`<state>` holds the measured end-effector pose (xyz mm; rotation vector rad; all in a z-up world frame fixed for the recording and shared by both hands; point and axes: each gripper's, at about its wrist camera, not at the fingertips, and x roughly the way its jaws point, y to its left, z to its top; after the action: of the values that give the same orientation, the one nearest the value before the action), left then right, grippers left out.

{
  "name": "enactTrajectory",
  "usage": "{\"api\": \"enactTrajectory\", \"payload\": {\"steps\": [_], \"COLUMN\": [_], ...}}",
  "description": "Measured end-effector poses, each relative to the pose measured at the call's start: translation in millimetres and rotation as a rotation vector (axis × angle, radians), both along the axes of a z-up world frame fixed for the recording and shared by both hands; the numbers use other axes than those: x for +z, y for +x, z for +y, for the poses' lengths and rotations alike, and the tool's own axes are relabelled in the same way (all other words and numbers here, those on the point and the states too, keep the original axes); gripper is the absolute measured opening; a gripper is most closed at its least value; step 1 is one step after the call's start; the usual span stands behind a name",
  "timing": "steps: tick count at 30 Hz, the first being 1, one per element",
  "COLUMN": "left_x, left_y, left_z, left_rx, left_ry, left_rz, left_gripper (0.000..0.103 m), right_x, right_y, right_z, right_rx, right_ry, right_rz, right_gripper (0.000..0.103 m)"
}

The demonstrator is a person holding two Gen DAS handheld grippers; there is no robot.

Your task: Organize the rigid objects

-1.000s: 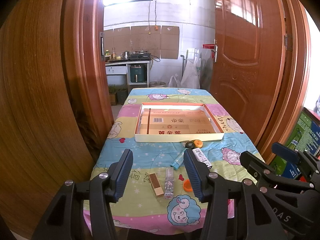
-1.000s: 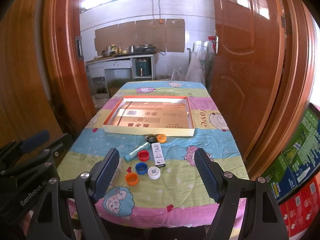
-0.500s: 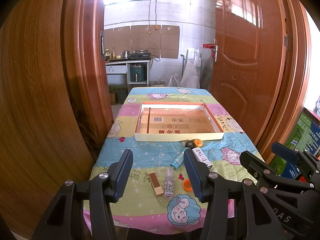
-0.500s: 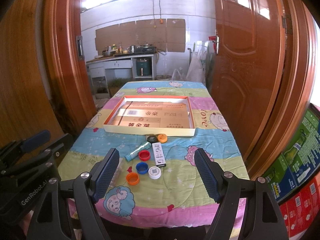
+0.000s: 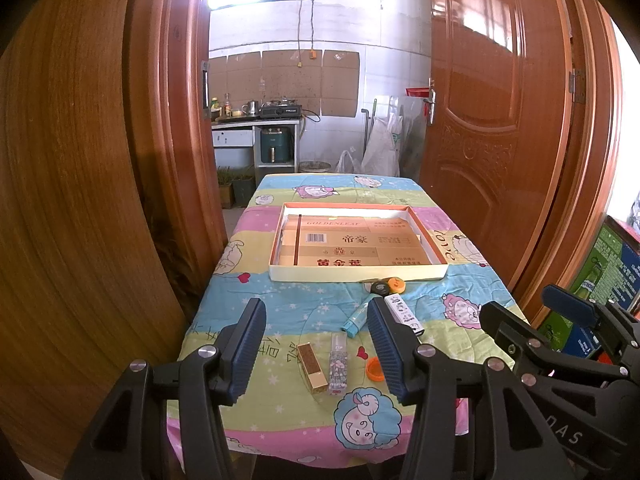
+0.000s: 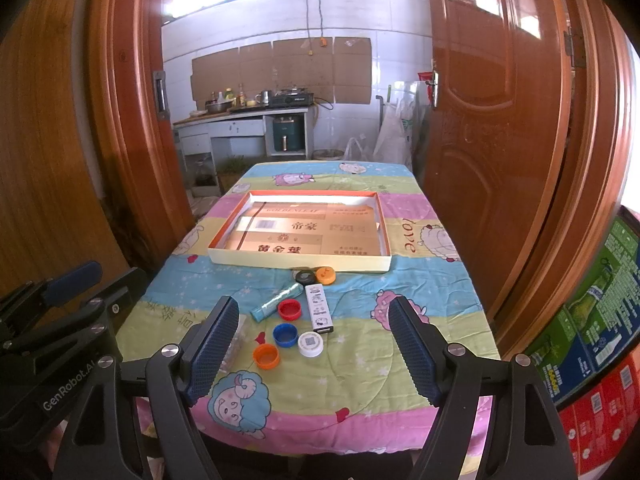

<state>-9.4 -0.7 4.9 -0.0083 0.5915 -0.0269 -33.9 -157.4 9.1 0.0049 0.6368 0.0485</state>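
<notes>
A shallow cardboard tray [image 5: 356, 272] [image 6: 298, 261] lies mid-table. In front of it lie small objects: a gold box [image 5: 311, 368], a patterned tube [image 5: 338, 362], a teal tube [image 5: 354, 318] [image 6: 276, 302], a white stick [image 6: 319, 308] [image 5: 404, 314], red [image 6: 289, 309], blue [image 6: 285, 335], orange [image 6: 266, 356] and white [image 6: 310, 344] caps, plus a black disc [image 6: 305, 277] and an orange cap [image 6: 325, 275] by the tray. My left gripper [image 5: 316, 344] is open and empty above the near edge. My right gripper [image 6: 312, 352] is open and empty too.
The table wears a striped cartoon cloth [image 6: 360, 392]. Wooden door panels stand close at left [image 5: 80, 200] and right [image 5: 500, 140]. Printed cartons [image 6: 592, 320] are stacked at the right. A kitchen counter [image 6: 240, 120] lies beyond the far end.
</notes>
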Motion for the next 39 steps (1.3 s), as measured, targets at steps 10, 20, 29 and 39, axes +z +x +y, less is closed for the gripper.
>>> {"api": "enactTrajectory", "payload": {"steps": [10,20,29,39], "left_x": [-3.6,-24.8,-75.4,-125.2], "left_y": [2.1,24.7,55.1,83.9], "left_z": [6.8,48.4,51.8,32.6], "left_rx": [0.005,0.062,0.076,0.055], "left_ry": [-0.012,-0.078,-0.091,-0.067], "left_rz": [0.021,0.067,0.128,0.186], "left_gripper": [0.053,0.053,0.053,0.053], "right_x": [-3.4,-22.2,-48.2,-74.7], "right_y": [0.0,9.7,27.2,46.6], "right_z": [3.5,-13.2,-23.4,-30.5], "right_rx": [-0.001,-0.029,-0.032,-0.029], "right_ry": [0.005,0.040,0.072,0.120], "right_rz": [0.008,0.065,0.132,0.198], "right_gripper": [0.079,0.079,0.079,0.079]}}
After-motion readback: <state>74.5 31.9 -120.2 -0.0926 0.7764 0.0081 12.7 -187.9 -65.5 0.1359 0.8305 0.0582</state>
